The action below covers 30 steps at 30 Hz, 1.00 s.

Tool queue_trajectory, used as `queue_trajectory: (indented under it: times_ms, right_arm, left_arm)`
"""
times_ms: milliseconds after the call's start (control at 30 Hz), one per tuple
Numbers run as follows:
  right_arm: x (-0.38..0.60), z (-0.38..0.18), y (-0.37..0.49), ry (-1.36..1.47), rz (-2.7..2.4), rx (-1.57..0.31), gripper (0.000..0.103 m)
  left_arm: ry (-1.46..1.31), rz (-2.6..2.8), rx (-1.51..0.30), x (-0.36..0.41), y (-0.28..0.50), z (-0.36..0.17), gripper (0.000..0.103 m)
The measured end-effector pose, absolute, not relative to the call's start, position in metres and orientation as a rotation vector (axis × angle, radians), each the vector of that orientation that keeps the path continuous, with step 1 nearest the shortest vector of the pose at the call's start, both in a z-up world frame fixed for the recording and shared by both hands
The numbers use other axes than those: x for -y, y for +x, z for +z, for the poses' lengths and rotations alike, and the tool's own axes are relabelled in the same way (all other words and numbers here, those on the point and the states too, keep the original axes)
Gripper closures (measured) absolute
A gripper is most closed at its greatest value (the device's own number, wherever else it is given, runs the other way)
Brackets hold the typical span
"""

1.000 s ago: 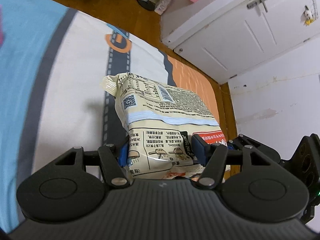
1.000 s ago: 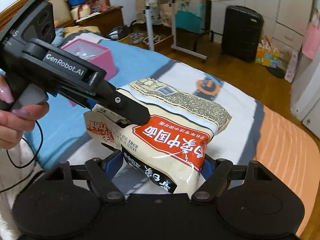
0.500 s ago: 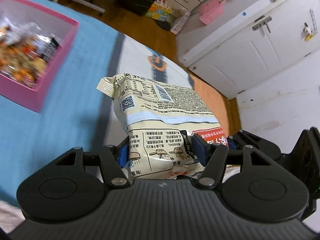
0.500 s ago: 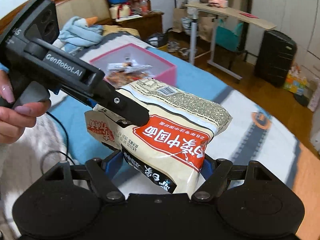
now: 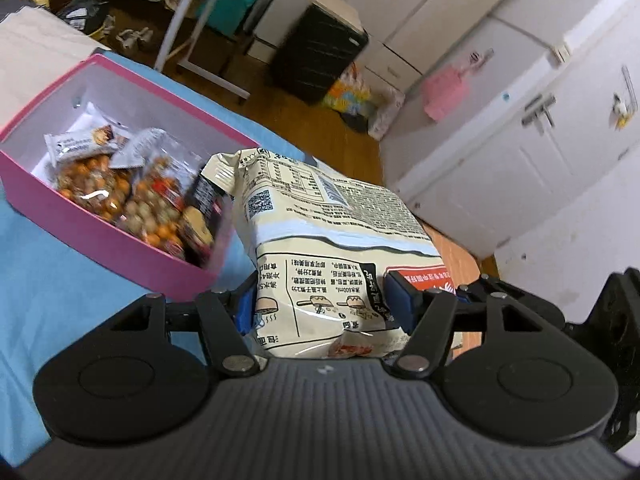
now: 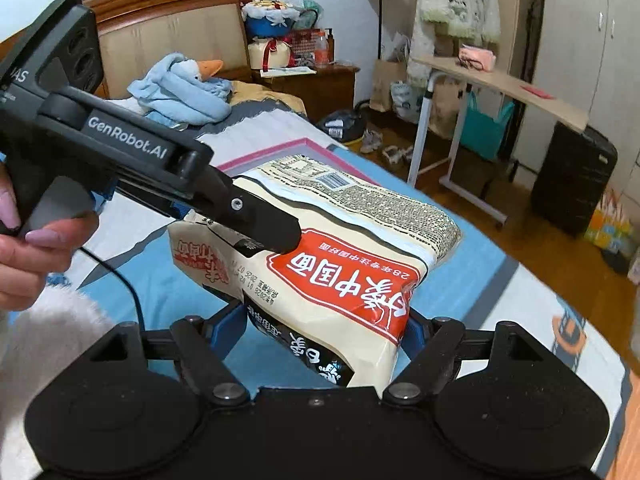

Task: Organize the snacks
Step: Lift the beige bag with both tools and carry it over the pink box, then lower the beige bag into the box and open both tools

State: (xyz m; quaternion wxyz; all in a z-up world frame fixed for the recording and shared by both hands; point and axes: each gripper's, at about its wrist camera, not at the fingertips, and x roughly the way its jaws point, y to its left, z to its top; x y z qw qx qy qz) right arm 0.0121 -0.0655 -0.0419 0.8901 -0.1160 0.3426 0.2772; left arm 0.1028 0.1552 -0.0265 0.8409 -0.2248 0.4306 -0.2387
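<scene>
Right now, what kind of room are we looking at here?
Most likely a bedroom in someone's home. There is a bed with a wooden headboard, a nightstand beside it, and white wardrobe doors along the wall.

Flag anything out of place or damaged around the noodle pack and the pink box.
Nothing stands out. The noodle pack looks intact, clamped in the left gripper and right gripper above the bed. The pink box sits upright with snack packets inside, none spilled.
</scene>
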Motion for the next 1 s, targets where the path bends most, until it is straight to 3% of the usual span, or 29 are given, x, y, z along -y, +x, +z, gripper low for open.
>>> queue_trajectory:
  times_ms: [400, 1000]
  right_arm:
    - [0.035, -0.083, 0.090, -0.108, 0.552, -0.672, 0.021]
    - [-0.018, -0.129, 0.113, -0.257, 0.554, -0.565, 0.020]
  left_arm:
    - [-0.390, -0.369, -0.953, -0.174, 0.196, -0.045, 0.038]
    - [-0.404, -0.380, -0.783, -0.225, 0.242, -0.098, 0.040]
